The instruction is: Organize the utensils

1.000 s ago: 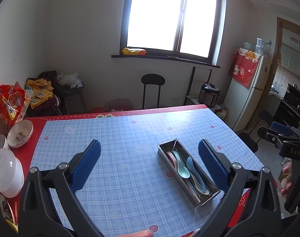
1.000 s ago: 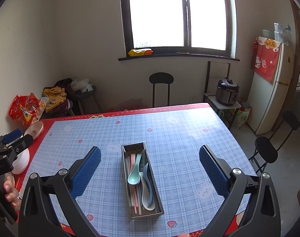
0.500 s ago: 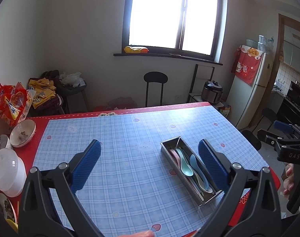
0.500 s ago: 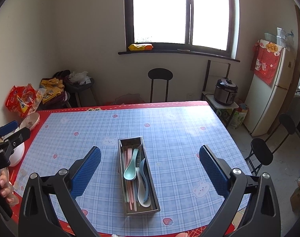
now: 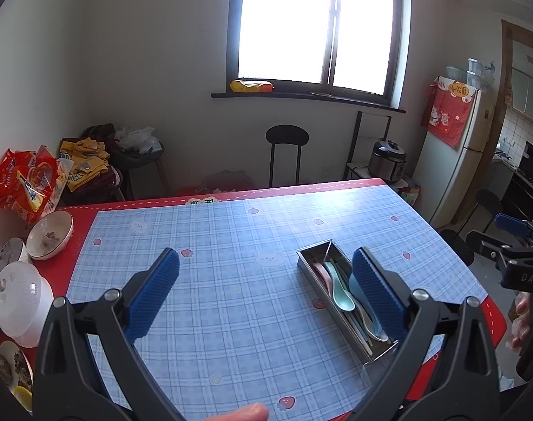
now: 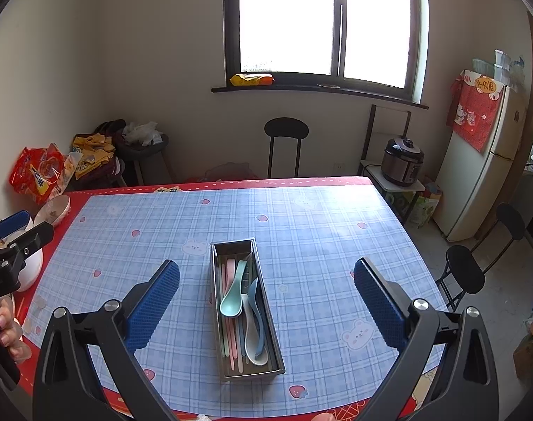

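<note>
A long steel utensil tray lies on the blue checked tablecloth, holding pastel spoons and chopsticks in teal, blue, white and pink. In the left wrist view the same tray lies to the right, partly behind my right-hand finger. My left gripper hangs open above the cloth, holding nothing. My right gripper is open too, raised above the tray with the tray seen between its fingers. Each gripper appears at the edge of the other's view, held by a hand.
White bowls and a lidded white container stand on the table's left red border, with a red snack bag behind. A black stool is beyond the far edge, two more black stools at the right, a fridge further right.
Both grippers have drawn back and risen slightly from the table, so the tray looks a little farther away. Both stayed open and empty.
</note>
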